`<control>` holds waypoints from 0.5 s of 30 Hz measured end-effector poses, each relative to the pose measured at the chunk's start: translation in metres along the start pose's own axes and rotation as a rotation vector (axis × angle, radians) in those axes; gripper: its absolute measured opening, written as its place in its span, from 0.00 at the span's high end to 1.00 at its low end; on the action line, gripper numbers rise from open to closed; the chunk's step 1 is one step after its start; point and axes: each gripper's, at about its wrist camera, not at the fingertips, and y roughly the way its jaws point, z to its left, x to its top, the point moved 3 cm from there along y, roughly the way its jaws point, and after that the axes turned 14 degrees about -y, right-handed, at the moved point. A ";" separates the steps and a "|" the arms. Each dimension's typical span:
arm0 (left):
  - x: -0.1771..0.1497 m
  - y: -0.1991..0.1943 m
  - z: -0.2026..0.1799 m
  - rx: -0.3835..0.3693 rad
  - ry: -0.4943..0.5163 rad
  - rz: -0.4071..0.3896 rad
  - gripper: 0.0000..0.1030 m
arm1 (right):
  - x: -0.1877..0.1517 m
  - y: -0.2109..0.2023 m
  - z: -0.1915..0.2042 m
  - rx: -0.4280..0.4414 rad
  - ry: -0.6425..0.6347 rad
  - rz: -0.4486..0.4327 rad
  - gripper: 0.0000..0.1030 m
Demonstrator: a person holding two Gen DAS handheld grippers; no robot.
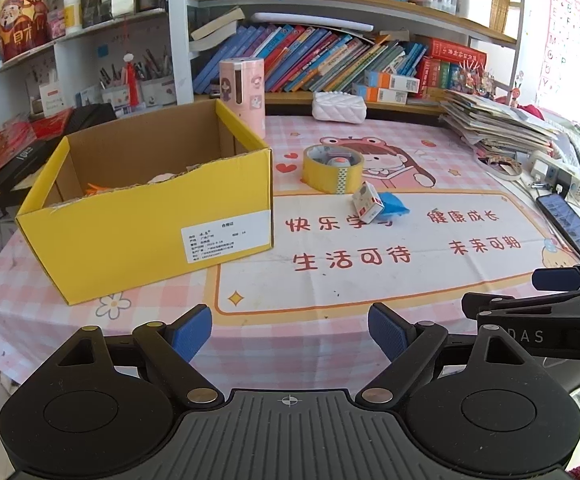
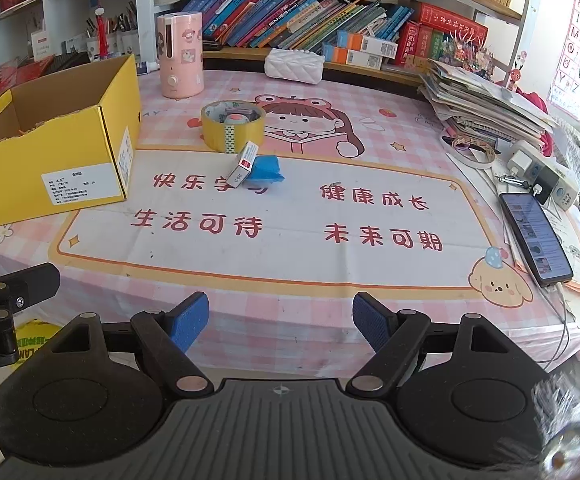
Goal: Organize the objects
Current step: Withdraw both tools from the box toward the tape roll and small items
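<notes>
An open yellow cardboard box [image 1: 142, 224] [image 2: 50, 156] stands on the left of the table, with small items barely visible inside. Right of it sits a yellow tape roll [image 1: 331, 168] [image 2: 233, 125] with a small round object in its hole. A small white and red carton [image 1: 367, 202] [image 2: 242, 164] leans against a blue packet [image 1: 394, 204] [image 2: 265, 169] just in front of the roll. My left gripper [image 1: 290, 334] hovers open at the table's near edge, nothing between its blue pads. My right gripper [image 2: 280, 322] is open too, beside it, also empty.
A pink patterned cloth [image 2: 290, 224] covers the table. A pink cylinder [image 2: 180, 54], a white quilted pouch [image 2: 293, 65], a paper stack [image 2: 489, 108], a power strip [image 2: 545, 176] and a phone [image 2: 535, 236] stand along the back and right. Bookshelves rise behind.
</notes>
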 end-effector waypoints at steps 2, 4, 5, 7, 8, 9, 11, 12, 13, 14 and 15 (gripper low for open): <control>0.001 0.000 0.000 0.002 0.000 -0.002 0.15 | 0.001 0.002 -0.001 0.003 0.000 -0.001 0.24; 0.002 0.001 0.000 0.007 0.001 -0.003 0.15 | 0.003 0.004 -0.001 0.006 -0.001 -0.003 0.24; 0.003 0.001 0.001 0.010 0.000 -0.004 0.15 | 0.004 0.005 -0.002 0.009 -0.002 -0.003 0.24; 0.004 0.002 0.002 0.017 -0.005 -0.005 0.15 | 0.006 0.007 -0.002 0.013 -0.004 -0.005 0.24; 0.004 0.003 0.002 0.020 -0.008 -0.003 0.15 | 0.008 0.008 -0.002 0.015 -0.006 -0.005 0.24; 0.004 0.004 0.003 0.024 -0.011 -0.001 0.15 | 0.008 0.009 -0.001 0.017 -0.008 -0.004 0.24; 0.004 0.006 0.004 0.028 -0.018 0.003 0.15 | 0.010 0.010 -0.001 0.022 -0.013 -0.003 0.24; 0.004 0.007 0.004 0.029 -0.020 0.005 0.15 | 0.010 0.011 -0.001 0.023 -0.015 -0.001 0.24; 0.004 0.008 0.004 0.029 -0.021 0.007 0.15 | 0.010 0.012 -0.001 0.024 -0.016 0.000 0.24; 0.004 0.008 0.004 0.029 -0.022 0.009 0.15 | 0.010 0.012 -0.001 0.025 -0.018 0.001 0.24; 0.003 0.009 0.003 0.029 -0.022 0.011 0.15 | 0.010 0.013 -0.001 0.026 -0.019 0.003 0.24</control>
